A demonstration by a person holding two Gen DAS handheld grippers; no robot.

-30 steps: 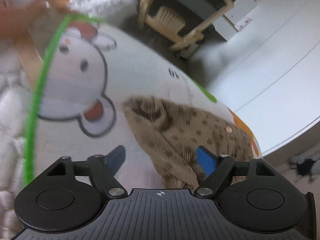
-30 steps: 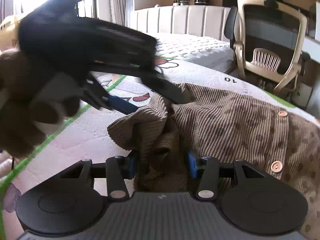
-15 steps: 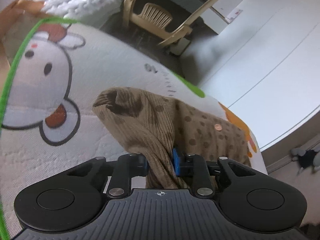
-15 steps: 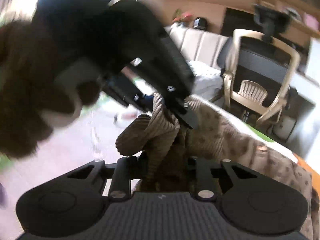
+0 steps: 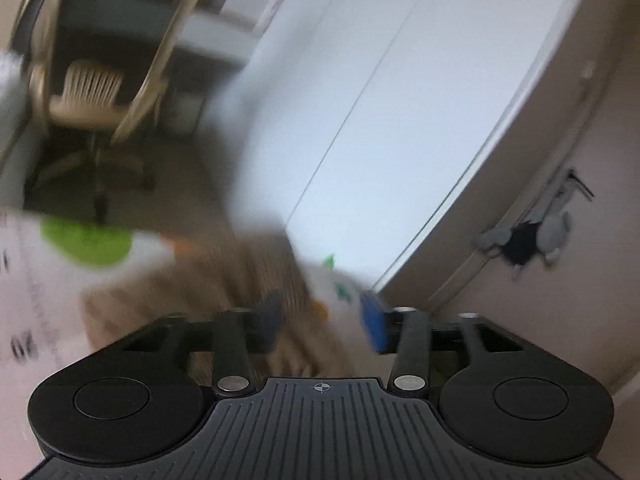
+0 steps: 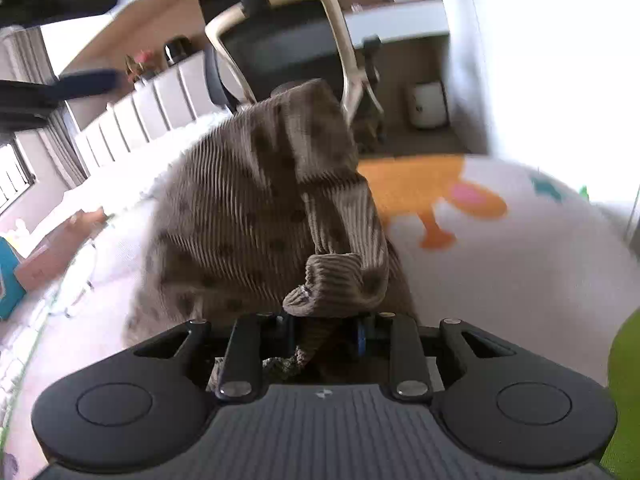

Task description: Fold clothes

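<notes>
The garment is a brown corduroy piece with dark dots (image 6: 256, 208), lying bunched on a white printed play mat (image 6: 500, 264). My right gripper (image 6: 326, 336) is shut on a rolled edge of the garment and holds the cloth up in front of the camera. My left gripper (image 5: 324, 320) is open and empty, its blue pads apart; the blurred garment (image 5: 208, 292) lies just beyond and below it. The left gripper also shows at the top left of the right wrist view (image 6: 60, 40), raised above the garment.
An office chair (image 6: 288, 40) stands past the mat's far edge, with a desk and a small white bin (image 6: 428, 108) behind it. A white wardrobe (image 5: 380, 100) lies ahead of the left gripper. A bed headboard (image 6: 140, 112) and a box (image 6: 44, 256) are at left.
My left gripper has let go of the garment, opened and swung away toward the wardrobe. My right gripper has kept its hold and turned, carrying the cloth over.
</notes>
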